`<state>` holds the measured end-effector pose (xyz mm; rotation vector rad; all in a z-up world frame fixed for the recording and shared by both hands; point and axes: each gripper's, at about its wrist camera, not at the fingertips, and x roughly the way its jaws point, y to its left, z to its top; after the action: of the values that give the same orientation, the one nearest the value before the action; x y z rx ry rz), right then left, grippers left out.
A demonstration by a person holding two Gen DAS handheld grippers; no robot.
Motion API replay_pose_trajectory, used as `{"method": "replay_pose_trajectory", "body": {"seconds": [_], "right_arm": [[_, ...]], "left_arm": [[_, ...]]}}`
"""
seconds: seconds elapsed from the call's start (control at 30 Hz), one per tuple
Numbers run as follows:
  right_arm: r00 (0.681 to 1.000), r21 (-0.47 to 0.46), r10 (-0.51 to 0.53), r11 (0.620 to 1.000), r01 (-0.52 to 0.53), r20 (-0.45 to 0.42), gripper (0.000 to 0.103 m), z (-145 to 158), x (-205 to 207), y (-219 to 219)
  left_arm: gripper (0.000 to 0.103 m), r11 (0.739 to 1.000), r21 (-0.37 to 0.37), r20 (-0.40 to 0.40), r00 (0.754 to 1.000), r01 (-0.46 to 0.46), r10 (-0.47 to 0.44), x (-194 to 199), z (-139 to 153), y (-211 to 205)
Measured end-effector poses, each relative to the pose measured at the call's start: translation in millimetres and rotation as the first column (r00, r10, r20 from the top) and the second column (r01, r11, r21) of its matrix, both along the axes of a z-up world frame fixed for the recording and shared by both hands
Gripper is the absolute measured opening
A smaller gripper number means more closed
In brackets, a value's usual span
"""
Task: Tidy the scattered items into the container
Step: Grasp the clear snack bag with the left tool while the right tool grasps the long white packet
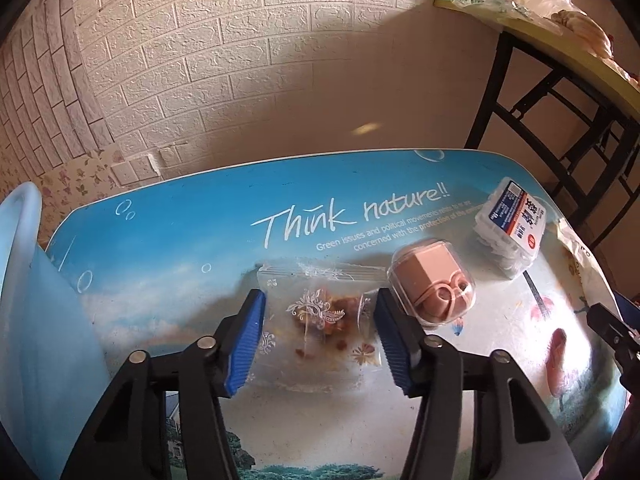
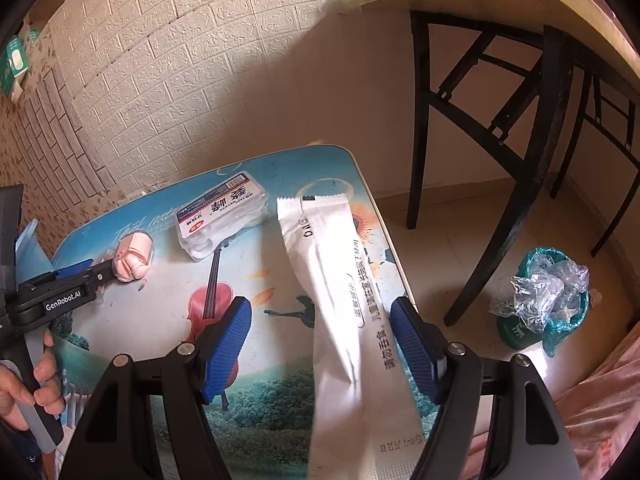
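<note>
A: The left gripper's (image 1: pixel 320 340) blue fingers (image 1: pixel 245 342) are spread apart, one on either side of the small clear bag (image 1: pixel 320 316). Whether they touch it, I cannot tell. The bag lies flat on the table (image 1: pixel 160 240) with brownish bits inside and a white floral print on it.

B: And the right gripper (image 2: pixel 322 350)?

A: Its fingers (image 2: pixel 226 350) are released too, and gripping nothing. The long white packet (image 2: pixel 344 304) lies between them, closer to the right-hand finger, running from the far side of the table towards the camera. I cannot tell if either pad touches it.

B: What else is scattered about?

A: Just right of the bag is a clear case (image 1: pixel 434 284) holding something pinkish; the left gripper's right-hand finger is close beside it. Further right and back sits a white pack (image 1: pixel 510 226) with a red and blue label. From the right wrist view, that pack is just left of the packet's far end.

B: Where is the container?

A: A pale blue tub (image 1: pixel 24 288) stands at the left edge of the left wrist view, beside the table. Its inside is out of sight.

B: Anything beyond the table?

A: A brick-patterned wall (image 1: pixel 200 60), a second table with black legs (image 2: pixel 532 128), and a green bin (image 2: pixel 548 300) with crumpled plastic on the floor.
</note>
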<state>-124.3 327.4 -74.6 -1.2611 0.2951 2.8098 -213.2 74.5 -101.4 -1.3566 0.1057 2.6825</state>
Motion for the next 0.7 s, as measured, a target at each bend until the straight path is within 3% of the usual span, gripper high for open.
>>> {"method": "replay_pose_trajectory", "body": {"seconds": [0.07, 0.13, 0.2, 0.37, 0.43, 0.7], "right_arm": [[1.000, 0.025, 0.003, 1.000, -0.003, 0.004, 0.074, 0, 1, -3], [1.000, 0.070, 0.002, 0.998, -0.002, 0.004, 0.065, -1, 2, -7], [1.000, 0.122, 0.009, 0.992, -0.008, -0.005, 0.038, -3, 2, -8], [1.000, 0.110, 0.017, 0.994, -0.015, -0.020, 0.029, -2, 11, -3], [0.999, 0.094, 0.016, 0.996, -0.013, -0.032, 0.020, -1, 15, -1], [0.998, 0.067, 0.003, 0.998, 0.002, -0.070, 0.010, 9, 32, 1]], "left_arm": [[0.049, 1.000, -0.004, -0.003, 1.000, 0.015, -0.015, 4, 0, 1], [0.048, 1.000, -0.005, -0.005, 1.000, 0.026, -0.026, 8, -1, 3], [0.048, 0.999, -0.005, -0.007, 0.999, 0.035, -0.035, 12, -2, 3], [0.047, 0.999, -0.001, -0.008, 0.999, 0.044, -0.044, 25, -4, 2], [0.047, 0.999, 0.003, -0.009, 0.999, 0.052, -0.052, 31, -4, 1], [0.046, 0.997, 0.026, -0.032, 0.997, 0.075, -0.074, 58, 5, 1]]}}
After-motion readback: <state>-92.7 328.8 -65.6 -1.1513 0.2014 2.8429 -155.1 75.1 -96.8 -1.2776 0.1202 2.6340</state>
